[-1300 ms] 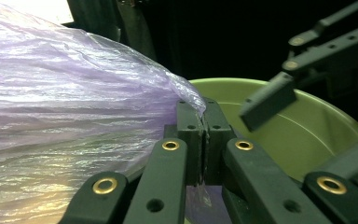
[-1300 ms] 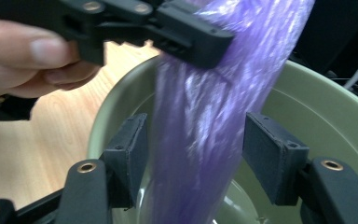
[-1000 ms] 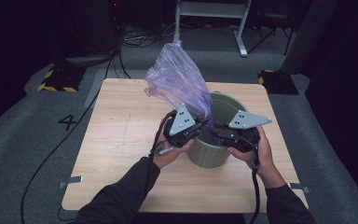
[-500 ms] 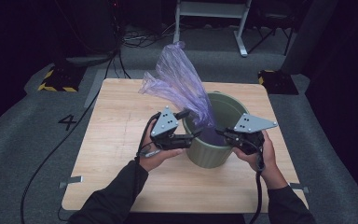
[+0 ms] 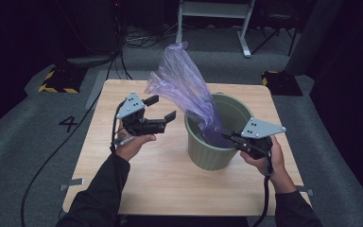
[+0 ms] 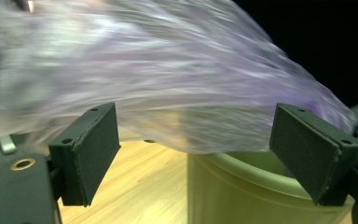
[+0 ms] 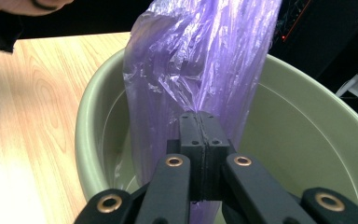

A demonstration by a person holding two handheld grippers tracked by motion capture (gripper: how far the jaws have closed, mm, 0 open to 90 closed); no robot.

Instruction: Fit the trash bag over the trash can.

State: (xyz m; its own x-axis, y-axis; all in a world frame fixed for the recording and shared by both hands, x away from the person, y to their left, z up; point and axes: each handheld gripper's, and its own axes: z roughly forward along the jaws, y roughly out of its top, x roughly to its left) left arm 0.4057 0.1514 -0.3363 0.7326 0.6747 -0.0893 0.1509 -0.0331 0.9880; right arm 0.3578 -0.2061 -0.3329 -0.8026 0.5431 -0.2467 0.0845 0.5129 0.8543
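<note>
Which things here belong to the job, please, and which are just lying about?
In the job:
purple bag
green bin
right gripper, pinching the bag
left gripper, open

Lying about:
table
floor cables
striped block

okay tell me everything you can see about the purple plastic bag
The bag is thin, see-through purple plastic, crinkled and glossy. Its lower end sits inside the green bucket on the wooden table; the rest rises out and leans up and away to the left, past the rim, its top edge ragged. The right gripper is shut on it inside the bucket. The left gripper, jaws just opened, stands apart from it, and the bag shows blurred beyond those jaws.
</note>
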